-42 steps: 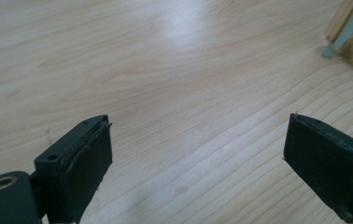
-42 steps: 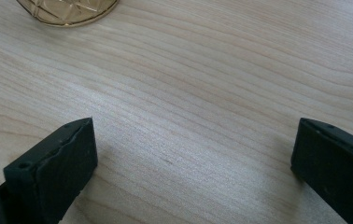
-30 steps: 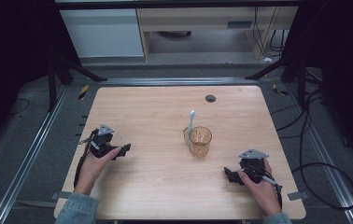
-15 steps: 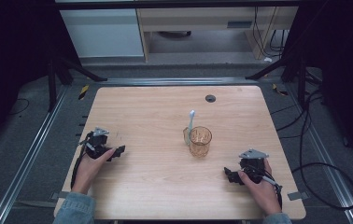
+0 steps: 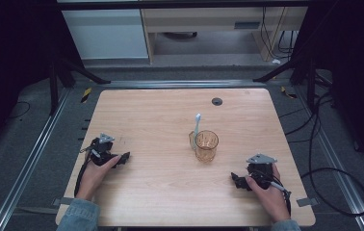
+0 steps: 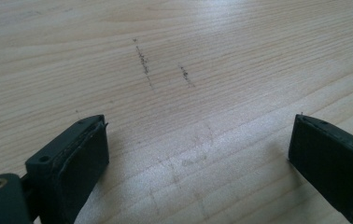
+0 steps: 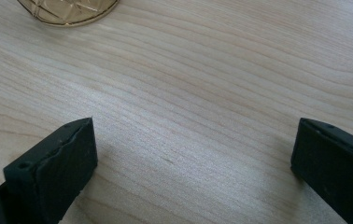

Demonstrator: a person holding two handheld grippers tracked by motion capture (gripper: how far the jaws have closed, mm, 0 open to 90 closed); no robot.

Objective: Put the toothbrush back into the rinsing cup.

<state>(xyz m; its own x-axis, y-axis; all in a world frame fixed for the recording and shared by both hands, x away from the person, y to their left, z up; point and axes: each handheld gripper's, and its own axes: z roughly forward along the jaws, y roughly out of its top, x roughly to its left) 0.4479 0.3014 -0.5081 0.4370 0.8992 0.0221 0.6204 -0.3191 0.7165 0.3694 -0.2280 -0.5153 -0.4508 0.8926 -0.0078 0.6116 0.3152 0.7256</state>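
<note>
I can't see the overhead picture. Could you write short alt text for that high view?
A person sits at a wooden table, holding an open two-jaw gripper in each hand: the left gripper near the left edge, the right gripper near the lower right. Between them stands an amber glass, with a white toothbrush upright beside it.

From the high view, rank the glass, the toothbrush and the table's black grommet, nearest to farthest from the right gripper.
1. Glass: up-left of the right gripper, mid-table.
2. Toothbrush: just behind the glass, on its left.
3. Black grommet: near the table's far edge.
</note>
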